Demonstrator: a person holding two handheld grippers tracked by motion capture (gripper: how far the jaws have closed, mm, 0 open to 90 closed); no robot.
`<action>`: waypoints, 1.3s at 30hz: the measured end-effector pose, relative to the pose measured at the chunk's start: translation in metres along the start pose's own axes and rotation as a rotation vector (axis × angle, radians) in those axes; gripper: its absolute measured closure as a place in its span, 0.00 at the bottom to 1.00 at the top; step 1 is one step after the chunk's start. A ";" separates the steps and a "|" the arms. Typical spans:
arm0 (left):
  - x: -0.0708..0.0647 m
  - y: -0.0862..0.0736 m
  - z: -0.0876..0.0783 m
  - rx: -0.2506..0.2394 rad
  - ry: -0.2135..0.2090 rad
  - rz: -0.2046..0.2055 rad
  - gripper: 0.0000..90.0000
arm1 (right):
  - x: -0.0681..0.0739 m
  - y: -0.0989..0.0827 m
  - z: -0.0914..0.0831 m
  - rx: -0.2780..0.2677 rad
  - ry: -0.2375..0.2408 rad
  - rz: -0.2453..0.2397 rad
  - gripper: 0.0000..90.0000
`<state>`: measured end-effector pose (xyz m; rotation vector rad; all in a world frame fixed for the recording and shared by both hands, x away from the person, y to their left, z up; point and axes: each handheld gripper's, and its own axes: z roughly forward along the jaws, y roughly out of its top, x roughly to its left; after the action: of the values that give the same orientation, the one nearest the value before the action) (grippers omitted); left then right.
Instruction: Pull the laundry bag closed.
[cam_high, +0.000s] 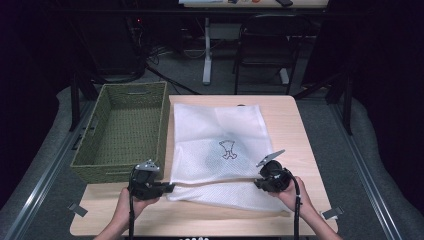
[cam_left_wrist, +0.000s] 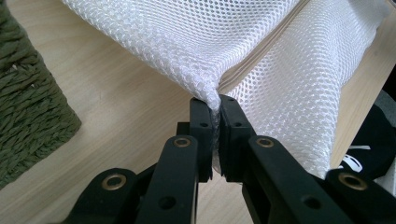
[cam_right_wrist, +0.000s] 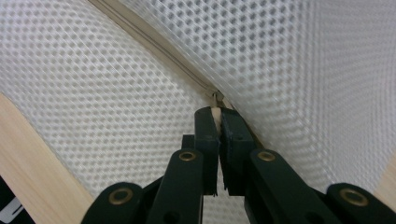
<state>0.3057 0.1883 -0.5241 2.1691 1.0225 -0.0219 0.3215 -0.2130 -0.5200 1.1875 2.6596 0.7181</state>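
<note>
A lab or recording studio, not a home. Black curtains (cam_high: 30, 60) wall in a small wooden bench (cam_high: 295, 130) standing on grey carpet (cam_high: 380, 165). Beyond the bench's far edge stand a desk leg (cam_high: 207, 55), a black chair (cam_high: 265, 45) and loose cables (cam_high: 160, 52). Metal rails (cam_high: 40, 175) run along both side edges.

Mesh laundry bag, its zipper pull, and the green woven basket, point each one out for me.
Mesh laundry bag (cam_high: 215, 130), high view: flat white netting above the printed figure.
Zipper pull (cam_right_wrist: 215, 99), right gripper view: the small tab just above the shut tongs.
Green woven basket (cam_high: 162, 120), high view: its right-hand wall beside the bag.
</note>
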 end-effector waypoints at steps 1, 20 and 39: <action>0.000 0.000 0.000 0.002 0.003 0.002 0.96 | -0.004 -0.004 -0.003 0.004 -0.013 0.005 0.97; 0.002 0.000 0.000 0.004 0.012 0.003 0.96 | -0.040 -0.042 -0.024 0.032 -0.102 0.104 0.97; 0.004 -0.001 0.004 0.032 0.027 0.012 0.91 | -0.047 -0.055 -0.008 0.048 -0.104 0.161 0.90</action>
<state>0.3090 0.1883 -0.5287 2.2101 1.0303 -0.0031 0.3145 -0.2822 -0.5421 1.4240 2.5313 0.6006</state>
